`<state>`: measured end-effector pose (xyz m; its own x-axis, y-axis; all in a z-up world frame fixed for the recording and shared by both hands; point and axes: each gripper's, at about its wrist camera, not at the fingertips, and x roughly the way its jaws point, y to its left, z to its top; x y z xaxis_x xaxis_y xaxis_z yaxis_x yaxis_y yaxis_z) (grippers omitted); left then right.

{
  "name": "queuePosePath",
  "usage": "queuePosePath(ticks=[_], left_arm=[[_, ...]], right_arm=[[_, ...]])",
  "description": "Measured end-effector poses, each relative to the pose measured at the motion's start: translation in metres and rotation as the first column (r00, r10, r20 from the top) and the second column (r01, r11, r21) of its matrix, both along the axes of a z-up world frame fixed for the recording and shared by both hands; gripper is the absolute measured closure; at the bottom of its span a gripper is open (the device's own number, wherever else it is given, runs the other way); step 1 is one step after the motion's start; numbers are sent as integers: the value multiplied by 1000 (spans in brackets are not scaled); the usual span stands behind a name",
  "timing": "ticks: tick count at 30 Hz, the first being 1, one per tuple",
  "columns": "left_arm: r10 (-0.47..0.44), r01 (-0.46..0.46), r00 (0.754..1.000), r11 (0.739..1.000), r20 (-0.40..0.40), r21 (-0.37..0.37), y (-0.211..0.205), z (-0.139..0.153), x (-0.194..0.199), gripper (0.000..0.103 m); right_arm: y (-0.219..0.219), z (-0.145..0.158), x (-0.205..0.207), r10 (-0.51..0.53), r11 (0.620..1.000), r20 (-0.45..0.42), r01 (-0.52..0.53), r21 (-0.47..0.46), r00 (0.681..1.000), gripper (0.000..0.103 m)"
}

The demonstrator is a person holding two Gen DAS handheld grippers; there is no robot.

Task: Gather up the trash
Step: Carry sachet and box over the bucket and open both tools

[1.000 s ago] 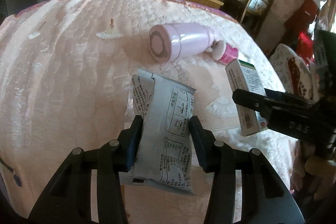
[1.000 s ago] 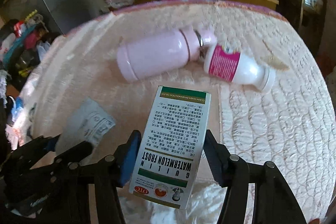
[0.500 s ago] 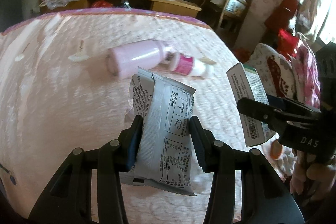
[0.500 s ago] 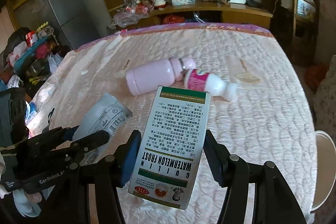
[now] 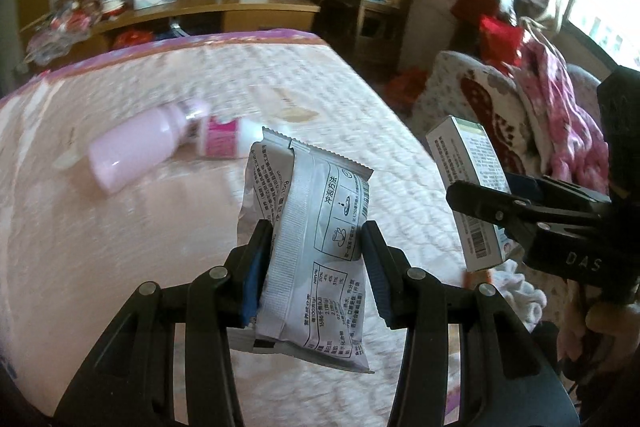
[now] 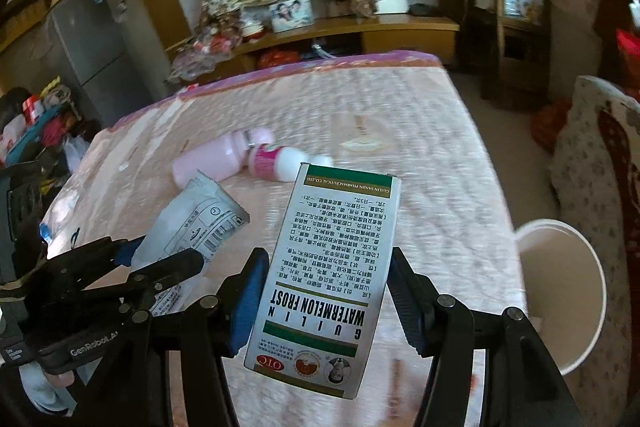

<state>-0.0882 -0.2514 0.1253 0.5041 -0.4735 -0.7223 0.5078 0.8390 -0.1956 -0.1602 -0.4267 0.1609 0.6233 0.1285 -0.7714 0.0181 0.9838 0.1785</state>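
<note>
Carrying is the step in hand: the left gripper [image 5: 316, 259] is clamped on a silver sachet [image 5: 312, 247] and the right gripper [image 6: 324, 291] on a medicine box [image 6: 328, 279], both held above the bed [image 6: 420, 187]. A white bin [image 6: 560, 291] sits low, right of the right gripper. Next, I judge, each load swings over that rim before release. Two bottles [image 6: 248, 159] lie ahead on the bed.

Both wrist views look forward and down from close above the bed [image 5: 120, 227], sharing its pink bottle [image 6: 212, 161].
</note>
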Motion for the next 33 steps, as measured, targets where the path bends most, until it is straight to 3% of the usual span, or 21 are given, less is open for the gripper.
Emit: queuePosePath(ticks=[12, 17, 25, 33], left_arm=[[-150, 150, 989, 988, 4, 39, -102, -4, -11, 60], [-205, 206, 978, 978, -33, 30, -143, -12, -10, 60], [-271, 273, 956, 962, -114, 4, -207, -27, 0, 60], [-298, 303, 945, 953, -133, 14, -249, -45, 6, 59]], right_arm=[[-102, -6, -36, -167, 986, -19, 166, -19, 986, 45], [-142, -15, -49, -238, 971, -42, 237, -23, 970, 45], [-204, -43, -61, -346, 938, -101, 346, -22, 933, 45], [-243, -78, -57, -410, 911, -166, 412, -25, 897, 45]])
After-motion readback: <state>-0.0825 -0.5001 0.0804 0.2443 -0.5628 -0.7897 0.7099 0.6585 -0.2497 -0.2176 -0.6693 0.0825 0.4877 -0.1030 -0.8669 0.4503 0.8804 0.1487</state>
